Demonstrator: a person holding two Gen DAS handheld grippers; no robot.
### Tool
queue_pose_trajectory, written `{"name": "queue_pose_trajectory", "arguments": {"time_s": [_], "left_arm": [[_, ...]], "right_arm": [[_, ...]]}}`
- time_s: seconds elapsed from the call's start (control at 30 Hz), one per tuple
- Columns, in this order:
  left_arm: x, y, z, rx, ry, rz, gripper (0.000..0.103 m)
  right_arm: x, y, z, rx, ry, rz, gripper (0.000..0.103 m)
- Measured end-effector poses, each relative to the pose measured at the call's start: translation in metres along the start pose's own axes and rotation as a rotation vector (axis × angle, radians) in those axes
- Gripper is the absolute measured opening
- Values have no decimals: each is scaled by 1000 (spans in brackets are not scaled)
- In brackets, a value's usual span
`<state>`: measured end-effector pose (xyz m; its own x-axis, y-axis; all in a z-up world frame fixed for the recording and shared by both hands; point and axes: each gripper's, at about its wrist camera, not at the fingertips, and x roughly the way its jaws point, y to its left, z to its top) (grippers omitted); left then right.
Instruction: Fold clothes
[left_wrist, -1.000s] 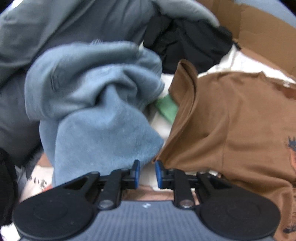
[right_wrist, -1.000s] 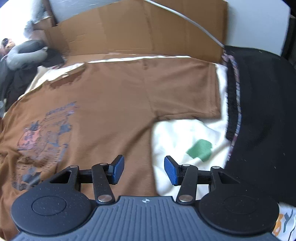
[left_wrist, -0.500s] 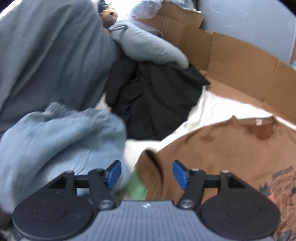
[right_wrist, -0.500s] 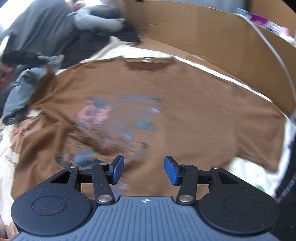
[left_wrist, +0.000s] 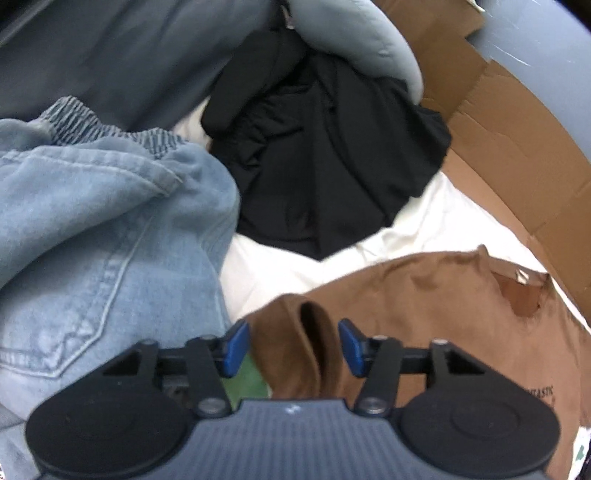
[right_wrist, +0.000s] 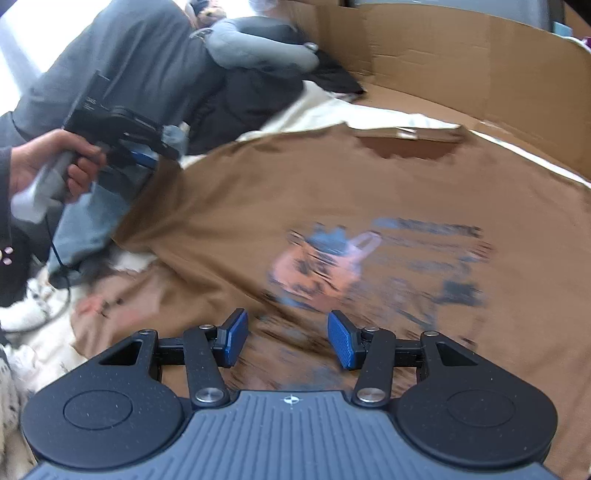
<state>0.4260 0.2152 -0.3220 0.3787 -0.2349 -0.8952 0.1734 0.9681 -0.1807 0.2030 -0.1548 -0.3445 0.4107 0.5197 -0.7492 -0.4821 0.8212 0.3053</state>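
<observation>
A brown T-shirt (right_wrist: 369, 206) with a blue and pink print (right_wrist: 369, 266) lies spread front-up on a white sheet. My left gripper (left_wrist: 293, 347) points down over the shirt's left sleeve (left_wrist: 314, 332). Its jaws are closing, with the sleeve's open cuff between the blue pads, which do not visibly press on it. In the right wrist view a hand (right_wrist: 55, 173) holds that left gripper (right_wrist: 147, 158) at the shirt's left shoulder. My right gripper (right_wrist: 290, 339) hangs open over the shirt's lower front, below the print, with nothing between its fingers.
Light blue jeans (left_wrist: 92, 240) lie bunched just left of the sleeve. A black garment (left_wrist: 325, 147) and a grey padded item (left_wrist: 351, 37) lie beyond them. Cardboard walls (right_wrist: 461, 48) border the far side. The white sheet (left_wrist: 424, 229) shows between the clothes.
My left gripper went from the jeans to the shirt's sleeve, opened wide, then narrowed somewhat. My right gripper swept left from the right sleeve to below the print, with its jaws unchanged.
</observation>
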Motion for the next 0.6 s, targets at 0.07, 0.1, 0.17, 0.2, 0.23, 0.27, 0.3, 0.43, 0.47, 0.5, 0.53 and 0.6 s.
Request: {"name": "queue_pose_trajectory", "arguments": {"time_s": [0.07,0.1,0.17,0.2,0.23,0.27,0.3,0.43,0.47,0.5,0.53,0.6], "left_arm": [[-1,4,0,-20,6,-4,16],[-3,6,0,-27,8,-1,10],[-10,10,0,-11,0,2,12],[-11,11,1,12,3,10,12],[-12,12,2,35,13,16,12],[-11,14,3,50,23,8,12],[-11,17,5,57,27,-15,12],[-11,20,7,122,29,-70,13],[-10,19,7,142,31,-68,14],[-9,20,7,149,34,-70,15],[-9,21,8,150,36,-79,18],[-9,24,10,155,30,-104,20]], "right_arm": [[11,9,7,27,-8,18,55],[17,15,11,33,-11,25,55],[30,29,20,34,-18,43,55],[36,36,24,31,-21,53,55],[43,43,28,28,-25,63,55],[50,50,31,27,-27,76,55],[59,58,34,31,-27,94,55],[90,90,38,42,-10,155,55],[96,97,38,42,0,164,55],[102,105,38,39,9,172,55],[107,113,38,37,19,181,55],[115,128,38,21,36,199,55]]}}
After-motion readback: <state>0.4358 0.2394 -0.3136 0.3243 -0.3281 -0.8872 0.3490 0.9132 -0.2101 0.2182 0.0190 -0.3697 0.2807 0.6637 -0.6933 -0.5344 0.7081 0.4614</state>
